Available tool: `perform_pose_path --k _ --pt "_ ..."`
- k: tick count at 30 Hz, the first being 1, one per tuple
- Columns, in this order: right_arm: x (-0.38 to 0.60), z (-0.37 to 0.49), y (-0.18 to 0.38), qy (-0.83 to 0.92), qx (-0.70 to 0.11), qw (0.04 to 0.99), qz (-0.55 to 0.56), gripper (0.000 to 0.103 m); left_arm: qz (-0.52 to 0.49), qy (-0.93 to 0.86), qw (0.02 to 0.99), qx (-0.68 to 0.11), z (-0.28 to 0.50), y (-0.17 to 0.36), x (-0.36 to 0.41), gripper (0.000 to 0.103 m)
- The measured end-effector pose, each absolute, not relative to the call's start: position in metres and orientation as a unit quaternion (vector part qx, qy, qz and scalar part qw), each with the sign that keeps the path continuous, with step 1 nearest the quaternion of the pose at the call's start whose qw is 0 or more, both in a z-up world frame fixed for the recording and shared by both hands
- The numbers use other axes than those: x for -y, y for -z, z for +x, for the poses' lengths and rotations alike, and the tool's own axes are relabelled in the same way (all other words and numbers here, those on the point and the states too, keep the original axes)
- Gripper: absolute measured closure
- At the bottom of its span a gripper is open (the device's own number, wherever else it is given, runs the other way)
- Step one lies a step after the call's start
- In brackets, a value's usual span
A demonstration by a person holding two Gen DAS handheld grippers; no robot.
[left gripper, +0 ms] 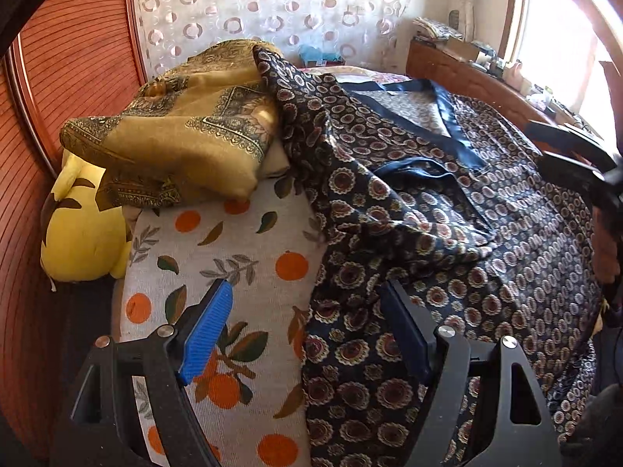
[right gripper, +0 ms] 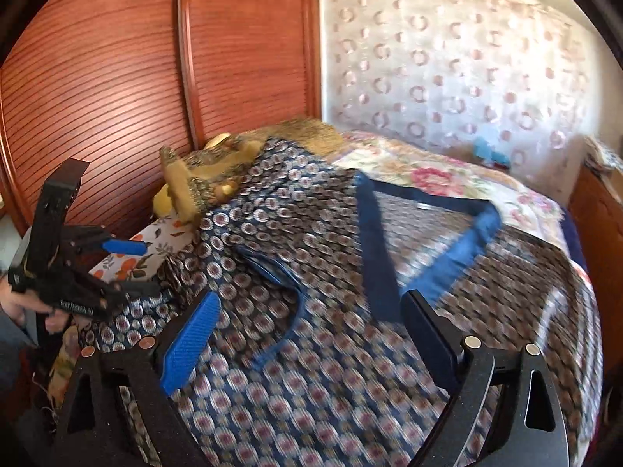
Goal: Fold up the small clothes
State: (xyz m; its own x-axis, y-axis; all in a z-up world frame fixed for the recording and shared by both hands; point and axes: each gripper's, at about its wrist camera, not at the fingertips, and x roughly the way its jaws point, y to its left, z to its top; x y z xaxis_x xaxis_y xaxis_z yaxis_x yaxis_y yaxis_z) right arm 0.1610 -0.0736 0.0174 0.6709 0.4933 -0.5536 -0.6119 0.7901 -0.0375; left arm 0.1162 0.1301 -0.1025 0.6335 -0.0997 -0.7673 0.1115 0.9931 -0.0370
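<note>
A dark navy garment [left gripper: 447,225] with a round medallion print and plain blue neck trim [left gripper: 455,124] lies spread on the bed, its left sleeve part bunched up. It also fills the right wrist view [right gripper: 331,311]. My left gripper [left gripper: 307,311] is open and empty, hovering over the garment's left edge and an orange-print cloth [left gripper: 233,257]. It shows in the right wrist view [right gripper: 136,268] at the left. My right gripper [right gripper: 311,323] is open and empty, above the garment's chest. It shows in the left wrist view [left gripper: 576,155] at the right edge.
A folded mustard-yellow cloth [left gripper: 175,132] lies on the orange-print cloth, with a yellow plush toy [left gripper: 81,225] beside it. A red-brown wardrobe [right gripper: 117,89] stands to the left. A floral bedspread [right gripper: 428,179], patterned curtain [right gripper: 447,78] and cluttered wooden shelf [left gripper: 475,66] lie beyond.
</note>
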Motion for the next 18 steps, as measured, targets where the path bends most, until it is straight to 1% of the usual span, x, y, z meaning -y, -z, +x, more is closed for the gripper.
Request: perform_pose_path --k 3,5,6,8,11,14,15,18 --pt "0.049 0.187 -0.011 -0.316 -0.290 0.895 -0.122 0.014 0.015 0.037 0.905 -0.423 0.116 0.106 -0.138 0.024" --pt "0.030 0.207 -0.006 -0.319 -0.301 0.889 -0.129 0.022 0.018 0.026 0.906 -0.422 0.115 0.108 -0.143 0.024" --pt "0.023 0.213 -0.004 -0.320 -0.304 0.888 -0.131 0.023 0.017 0.024 0.906 -0.422 0.115 0.109 -0.146 0.024" --pt "0.009 0.230 0.000 -0.328 -0.314 0.881 -0.131 0.030 0.012 0.023 0.905 -0.425 0.114 0.112 -0.151 0.024" --pt "-0.008 0.240 0.003 -0.343 -0.319 0.873 -0.138 0.035 0.011 0.023 0.903 -0.429 0.116 0.117 -0.153 0.024" --pt "-0.025 0.248 0.010 -0.353 -0.326 0.863 -0.158 0.045 0.007 0.025 0.904 -0.427 0.116 0.116 -0.155 0.024" --pt "-0.031 0.252 0.012 -0.352 -0.330 0.860 -0.165 0.046 0.008 0.025 0.905 -0.425 0.116 0.116 -0.155 0.024" --pt "-0.042 0.261 0.022 -0.342 -0.348 0.853 -0.185 0.055 0.007 0.026 0.911 -0.412 0.115 0.118 -0.156 0.023"
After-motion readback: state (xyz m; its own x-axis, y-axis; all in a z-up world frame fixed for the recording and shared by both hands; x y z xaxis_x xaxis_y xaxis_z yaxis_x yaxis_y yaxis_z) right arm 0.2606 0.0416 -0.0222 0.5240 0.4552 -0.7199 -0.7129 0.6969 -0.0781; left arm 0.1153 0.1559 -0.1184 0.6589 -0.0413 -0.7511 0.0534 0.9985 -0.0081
